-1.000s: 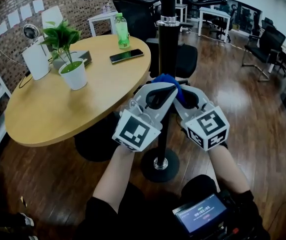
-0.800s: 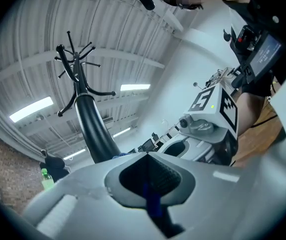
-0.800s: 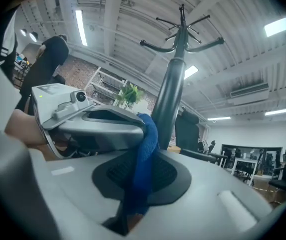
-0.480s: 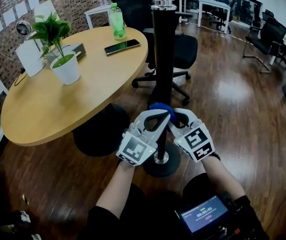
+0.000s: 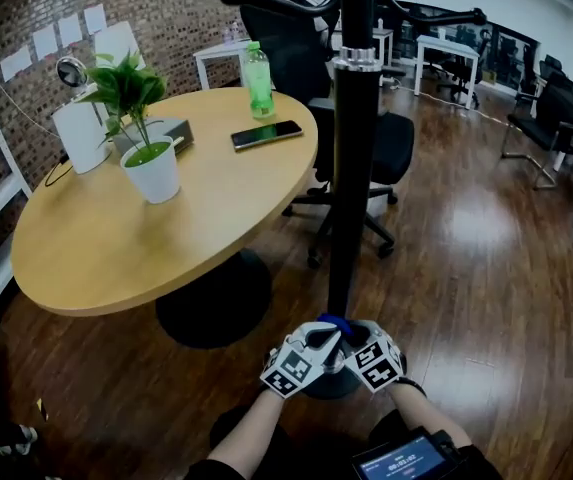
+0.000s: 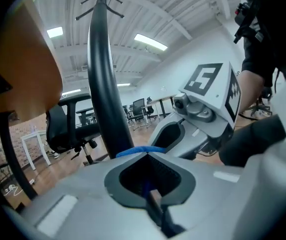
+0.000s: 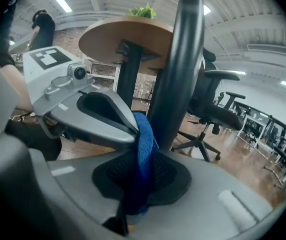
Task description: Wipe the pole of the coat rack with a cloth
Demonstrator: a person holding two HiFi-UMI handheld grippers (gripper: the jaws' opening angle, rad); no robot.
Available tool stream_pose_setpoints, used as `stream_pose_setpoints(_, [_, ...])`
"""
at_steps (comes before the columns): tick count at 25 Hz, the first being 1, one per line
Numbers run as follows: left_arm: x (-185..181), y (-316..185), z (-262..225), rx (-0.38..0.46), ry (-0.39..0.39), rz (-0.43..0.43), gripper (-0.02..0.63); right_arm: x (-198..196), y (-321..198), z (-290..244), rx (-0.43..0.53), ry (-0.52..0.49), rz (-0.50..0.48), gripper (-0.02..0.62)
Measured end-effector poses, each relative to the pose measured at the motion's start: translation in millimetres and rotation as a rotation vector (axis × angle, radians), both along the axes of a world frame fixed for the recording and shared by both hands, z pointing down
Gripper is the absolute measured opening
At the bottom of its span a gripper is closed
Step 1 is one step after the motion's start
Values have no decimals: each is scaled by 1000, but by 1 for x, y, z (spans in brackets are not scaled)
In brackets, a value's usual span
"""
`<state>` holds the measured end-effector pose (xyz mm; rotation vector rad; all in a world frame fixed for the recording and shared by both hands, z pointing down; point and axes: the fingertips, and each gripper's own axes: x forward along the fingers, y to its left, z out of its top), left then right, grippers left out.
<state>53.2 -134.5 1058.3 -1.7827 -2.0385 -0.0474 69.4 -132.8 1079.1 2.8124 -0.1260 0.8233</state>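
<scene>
Left gripper and right gripper, held low on either side of the coat rack's black pole, tips nearly meeting. Each has its jaws pressed together on the blue cloth, which spans between them against the foot of the pole. Beyond stands a round wooden table bearing a potted plant, a phone and a green bottle

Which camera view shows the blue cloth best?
The right gripper view: the blue cloth fills the middle, pinched by the right gripper beside the pole. The left gripper view shows only a thin blue edge; the head view, a small blue patch low on the pole.
</scene>
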Motion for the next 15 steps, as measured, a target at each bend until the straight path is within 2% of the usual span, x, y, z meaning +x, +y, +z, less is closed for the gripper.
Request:
stream_pose_setpoints(4, [6, 5, -18, -30, -4, -13, 3, 6, 7, -19, 4, 37, 16, 52])
stream_pose_setpoints(7, [10, 9, -65, -73, -3, -19, 3, 8, 9, -65, 3, 75, 19, 52])
stream_pose_setpoints(10, [13, 14, -144, -120, 1, -22, 3, 10, 12, -142, -6, 111, 27, 52])
stream_pose_setpoints(15, [14, 16, -305, -191, 18, -16, 3, 11, 15, -303, -27, 175, 48, 52])
